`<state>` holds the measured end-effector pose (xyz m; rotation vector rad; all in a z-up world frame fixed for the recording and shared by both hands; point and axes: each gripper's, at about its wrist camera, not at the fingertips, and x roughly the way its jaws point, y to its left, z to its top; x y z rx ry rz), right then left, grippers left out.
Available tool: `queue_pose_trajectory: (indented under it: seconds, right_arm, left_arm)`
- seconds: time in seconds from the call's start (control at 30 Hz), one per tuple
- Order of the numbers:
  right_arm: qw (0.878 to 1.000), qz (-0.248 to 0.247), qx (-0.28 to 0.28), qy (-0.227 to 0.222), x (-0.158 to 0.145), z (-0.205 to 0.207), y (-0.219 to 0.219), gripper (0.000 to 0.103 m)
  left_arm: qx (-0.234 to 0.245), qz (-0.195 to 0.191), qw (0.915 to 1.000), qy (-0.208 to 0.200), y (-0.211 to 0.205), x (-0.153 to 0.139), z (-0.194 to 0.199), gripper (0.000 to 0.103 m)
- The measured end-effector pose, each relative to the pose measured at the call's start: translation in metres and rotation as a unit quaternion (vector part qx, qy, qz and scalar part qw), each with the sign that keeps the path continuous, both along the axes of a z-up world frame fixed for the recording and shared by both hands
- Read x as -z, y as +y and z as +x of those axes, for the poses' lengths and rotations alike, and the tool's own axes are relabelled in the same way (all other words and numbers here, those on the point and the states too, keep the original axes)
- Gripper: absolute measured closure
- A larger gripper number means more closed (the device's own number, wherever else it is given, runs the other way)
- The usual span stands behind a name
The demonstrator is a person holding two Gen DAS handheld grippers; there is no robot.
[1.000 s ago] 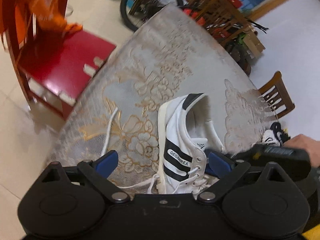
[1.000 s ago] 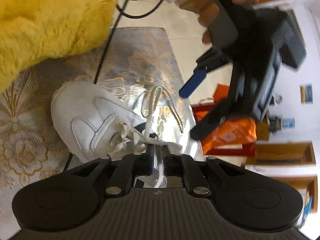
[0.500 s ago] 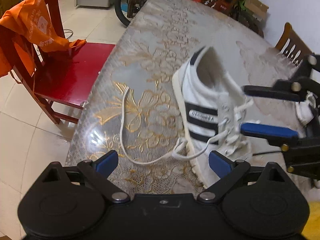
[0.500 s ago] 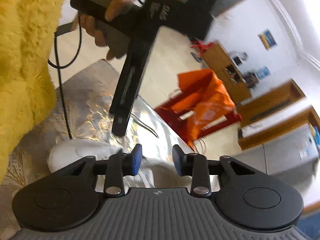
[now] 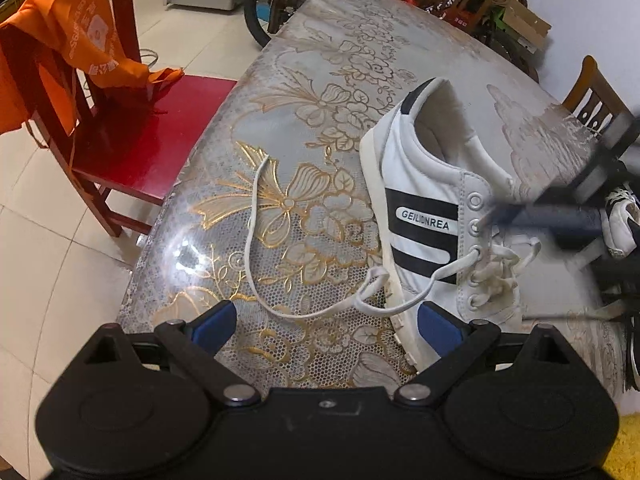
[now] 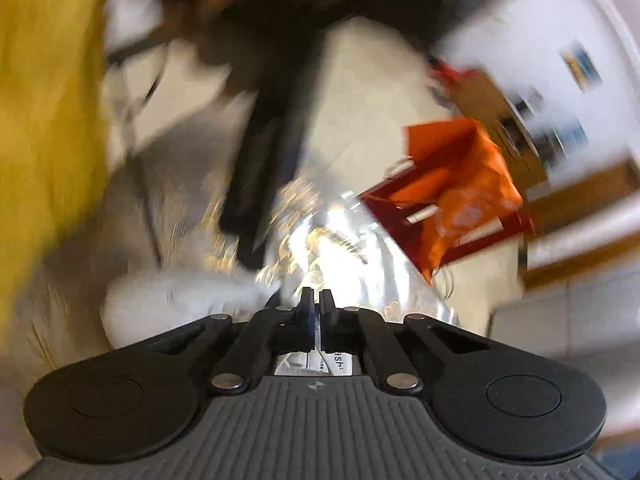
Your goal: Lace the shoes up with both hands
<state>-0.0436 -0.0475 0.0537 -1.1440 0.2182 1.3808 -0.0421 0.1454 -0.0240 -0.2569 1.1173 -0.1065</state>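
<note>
From the left wrist camera, we see the left gripper [image 5: 326,326] with its two blue fingers [image 5: 212,322] spread wide and nothing between them; it hangs over the table [image 5: 332,60], which has a lace cloth with gold flowers. The white shoe [image 5: 432,208] with black stripes stands upright on the table, to the right of the gripper, its heel pointing away from the camera. One loose end of the white lace [image 5: 256,216] comes out of an eyelet and lies in a long curve on the cloth, passing between the open fingers. The right gripper [image 5: 540,216] comes in from the right as a dark blur above the eyelets. A red chair [image 5: 152,132] with an orange bag [image 5: 80,36] stands beside the table. From the right wrist camera, the picture is much blurred. The right gripper [image 6: 316,308] has just closed, its fingers almost touching, and we cannot tell if the lace is between them. The shoe [image 6: 180,300] shows as a white blur just left of the fingers
</note>
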Motion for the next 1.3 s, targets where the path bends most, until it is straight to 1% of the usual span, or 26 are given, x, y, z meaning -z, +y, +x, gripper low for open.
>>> queue_pose_trajectory:
  seconds: [0.03,0.07,0.1,0.13,0.2,0.23,0.3,0.33,0.37,0.43,0.57,0.67,0.8,0.87,0.93,0.97,1.07,1.13,1.17,1.2,1.3]
  right_arm:
    - [0.998,0.040,0.041,0.037,-0.018,0.006,-0.004,0.102]
    - [0.990,0.084,0.080,0.076,-0.037,0.012,-0.010,0.102]
    - [0.977,0.136,0.120,0.115,-0.057,0.019,-0.020,0.102]
    - [0.957,0.191,0.153,0.155,-0.076,0.025,-0.031,0.102]
    - [0.911,0.288,0.195,0.220,-0.107,0.034,-0.054,0.102]
    - [0.886,0.334,0.203,0.248,-0.120,0.036,-0.067,0.102]
    - [0.847,0.394,0.206,0.290,-0.136,0.039,-0.084,0.102]
    - [0.833,0.415,0.203,0.305,-0.141,0.039,-0.090,0.102]
    - [0.821,0.431,0.200,0.316,-0.145,0.039,-0.094,0.102]
    - [0.802,0.455,0.190,0.336,-0.151,0.037,-0.101,0.102]
    - [0.781,0.481,0.173,0.359,-0.158,0.038,-0.101,0.102]
    - [0.754,0.503,0.162,0.390,-0.160,0.047,-0.096,0.102]
    - [0.724,0.522,0.171,0.418,-0.168,0.052,-0.106,0.102]
    - [0.706,0.533,0.173,0.433,-0.174,0.050,-0.115,0.102]
    - [0.690,0.547,0.170,0.443,-0.182,0.047,-0.122,0.102]
    - [0.688,0.550,0.169,0.443,-0.186,0.045,-0.125,0.101]
    - [0.690,0.553,0.170,0.435,-0.198,0.036,-0.132,0.101]
    - [0.692,0.545,0.181,0.438,-0.202,0.032,-0.135,0.101]
    - [0.695,0.537,0.190,0.438,-0.204,0.030,-0.136,0.101]
    - [0.699,0.529,0.201,0.437,-0.205,0.028,-0.138,0.101]
    - [0.700,0.514,0.234,0.438,-0.203,0.022,-0.143,0.101]
  left_arm:
    - [0.002,0.000,1.0000,0.000,-0.001,0.000,0.000,0.006]
    - [0.004,0.000,1.0000,0.001,-0.001,0.000,0.000,0.006]
    - [0.006,-0.001,1.0000,0.000,-0.001,-0.001,0.001,0.006]
    - [0.007,-0.002,1.0000,-0.002,-0.001,-0.001,0.002,0.006]
    - [0.008,-0.011,0.9999,-0.003,0.002,-0.003,0.003,0.006]
    - [0.006,-0.014,0.9999,-0.003,0.003,-0.004,0.004,0.006]
    - [0.004,-0.010,0.9999,0.001,0.003,-0.003,0.006,0.006]
    - [0.005,-0.006,1.0000,0.001,0.002,-0.003,0.006,0.006]
    - [0.006,-0.003,1.0000,0.000,0.001,-0.003,0.006,0.006]
    - [0.011,0.000,0.9999,0.001,-0.001,-0.003,0.006,0.006]
    - [0.018,-0.005,0.9998,0.005,-0.007,0.001,0.006,0.006]
    - [0.022,-0.011,0.9996,0.009,-0.014,0.005,0.006,0.006]
    - [0.050,0.010,0.9987,-0.002,-0.032,0.005,0.006,0.006]
    - [0.054,-0.001,0.9985,-0.007,-0.034,0.005,0.007,0.006]
    - [0.046,-0.019,0.9987,-0.009,-0.033,0.005,0.008,0.006]
    - [0.041,-0.029,0.9987,-0.009,-0.032,0.005,0.009,0.006]
    - [0.021,-0.059,0.9980,-0.009,-0.032,0.005,0.012,0.006]
    - [0.005,-0.073,0.9973,-0.012,-0.031,0.005,0.015,0.006]
    - [-0.003,-0.079,0.9968,-0.014,-0.031,0.005,0.017,0.006]
    - [-0.008,-0.082,0.9965,-0.013,-0.032,0.005,0.019,0.006]
    - [-0.015,-0.077,0.9969,-0.004,-0.034,0.005,0.025,0.007]
